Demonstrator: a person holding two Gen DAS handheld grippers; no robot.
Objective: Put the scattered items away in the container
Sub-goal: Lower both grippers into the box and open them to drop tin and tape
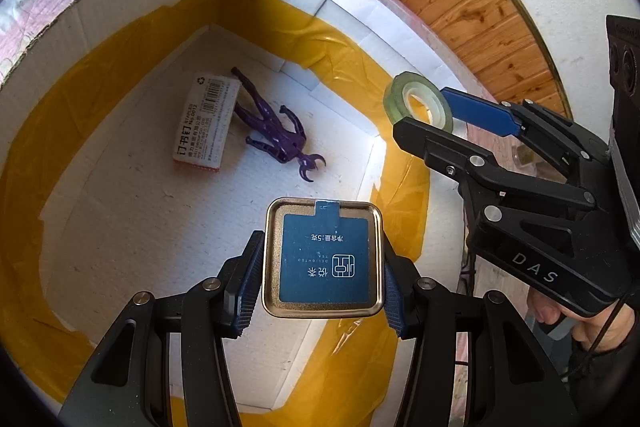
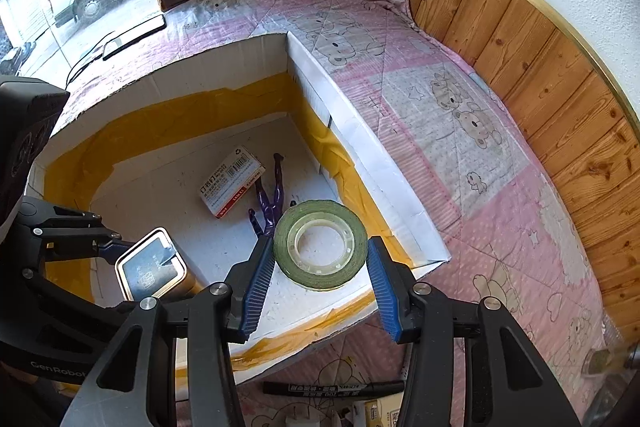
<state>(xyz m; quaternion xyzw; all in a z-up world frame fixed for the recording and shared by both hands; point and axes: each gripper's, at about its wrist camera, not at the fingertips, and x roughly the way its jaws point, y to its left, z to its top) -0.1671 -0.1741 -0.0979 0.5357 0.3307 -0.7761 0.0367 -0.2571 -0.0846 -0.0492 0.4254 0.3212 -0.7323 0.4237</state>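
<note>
Two grippers you hold above the white box (image 1: 100,39): your left gripper (image 1: 322,261) is clamped on a small square tin (image 1: 323,257) with a blue label, and your right gripper (image 2: 320,273) grasps a roll of tape (image 2: 320,243) by its sides. Below them, on the box floor, a staples box (image 1: 206,123) lies touching a purple figure (image 1: 276,131). Outside the box, a black marker (image 2: 332,388) lies on the pink blanket (image 2: 460,131), and further a wooden wall panel (image 2: 540,67)
</note>
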